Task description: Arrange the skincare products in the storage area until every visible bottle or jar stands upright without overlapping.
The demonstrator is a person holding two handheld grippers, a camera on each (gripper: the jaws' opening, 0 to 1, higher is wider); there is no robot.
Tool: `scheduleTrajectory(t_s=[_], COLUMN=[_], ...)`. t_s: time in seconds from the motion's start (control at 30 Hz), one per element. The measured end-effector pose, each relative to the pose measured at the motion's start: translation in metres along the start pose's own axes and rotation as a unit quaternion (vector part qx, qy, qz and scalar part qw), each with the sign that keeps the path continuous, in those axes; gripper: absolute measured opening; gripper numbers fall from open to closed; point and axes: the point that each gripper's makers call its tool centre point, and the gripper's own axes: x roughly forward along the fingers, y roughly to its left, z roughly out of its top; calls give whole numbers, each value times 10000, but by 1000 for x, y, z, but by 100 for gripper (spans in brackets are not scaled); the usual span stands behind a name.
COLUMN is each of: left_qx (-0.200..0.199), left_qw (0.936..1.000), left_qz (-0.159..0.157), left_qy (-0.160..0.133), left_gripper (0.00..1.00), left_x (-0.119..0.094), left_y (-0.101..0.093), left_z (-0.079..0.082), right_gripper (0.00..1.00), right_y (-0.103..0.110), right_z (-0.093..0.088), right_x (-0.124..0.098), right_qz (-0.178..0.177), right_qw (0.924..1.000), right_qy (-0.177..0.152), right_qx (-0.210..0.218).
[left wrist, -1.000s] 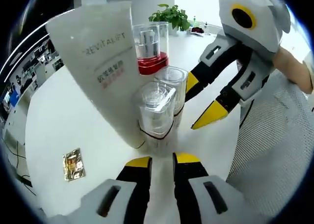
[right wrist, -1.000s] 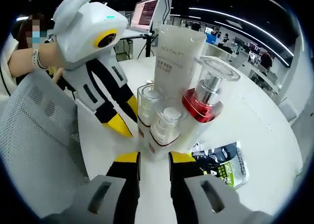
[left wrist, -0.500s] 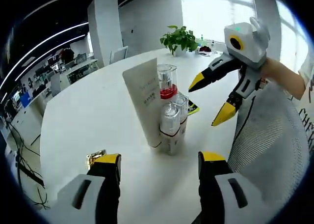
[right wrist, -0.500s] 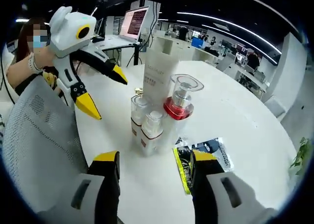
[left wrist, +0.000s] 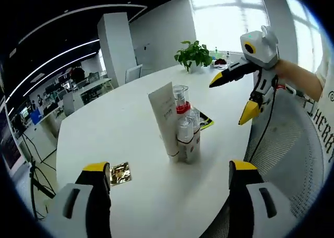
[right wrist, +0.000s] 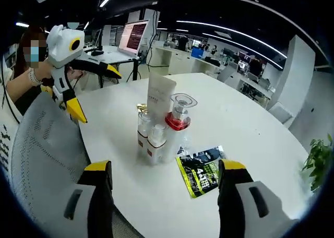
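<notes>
At table (left wrist: 104,139) centre, tube (left wrist: 166,118) and bottles (left wrist: 186,139) stand upright; left gripper (left wrist: 169,178) and right gripper (right wrist: 162,175) both spread, empty. Judged complete; at 12 o'clock, only checking remains.

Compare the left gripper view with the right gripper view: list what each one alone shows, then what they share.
Left gripper view alone: a potted plant at the table's far edge before bright windows, and a small gold sachet lying flat near the left gripper, whose jaws stand wide apart.

Right gripper view alone: a lit laptop screen on a desk behind, and the right gripper, also wide open.

Both: the white table, the upright white tube, the red-collared pump bottle, two small clear bottles and the green-black sachet.
</notes>
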Motion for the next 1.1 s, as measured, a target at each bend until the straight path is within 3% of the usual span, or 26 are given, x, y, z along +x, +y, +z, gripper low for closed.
scheduleTrajectory(t_s=[0.27, 0.37, 0.43, 0.6, 0.73, 0.87, 1.1], left_qx=[-214, -326, -393, -558, -566, -669, -629], left_qw=[9996, 9988, 9983, 9970, 9966, 9958, 9955], left_qz=[171, 355, 401, 468, 570, 593, 669], left_qy=[-102, -122, -153, -256, -186, -197, -238], left_gripper=[99, 99, 99, 99, 99, 99, 99], left_x=[-20, -27, -32, -41, -45, -49, -55], left_y=[-2, -1, -2, -6, -7, -10, 2], left_z=[-4, -7, -7, -5, -9, -9, -13], right_gripper=[91, 100, 100, 100, 100, 100, 92], right_y=[1, -1, -2, -8, -17, -35, -67], right_z=[0, 1, 0, -9, -17, -34, -64], right_x=[-15, -19, -21, -21, -17, -7, 15], right_qz=[-3, -57, -47, -34, 9, -272, -488], right_qw=[9995, 9982, 9984, 9989, 9962, 9965, 9900], right_qy=[-176, -279, -293, -147, -125, 217, 539], right_qx=[256, 535, 475, 451, 859, 755, 1208])
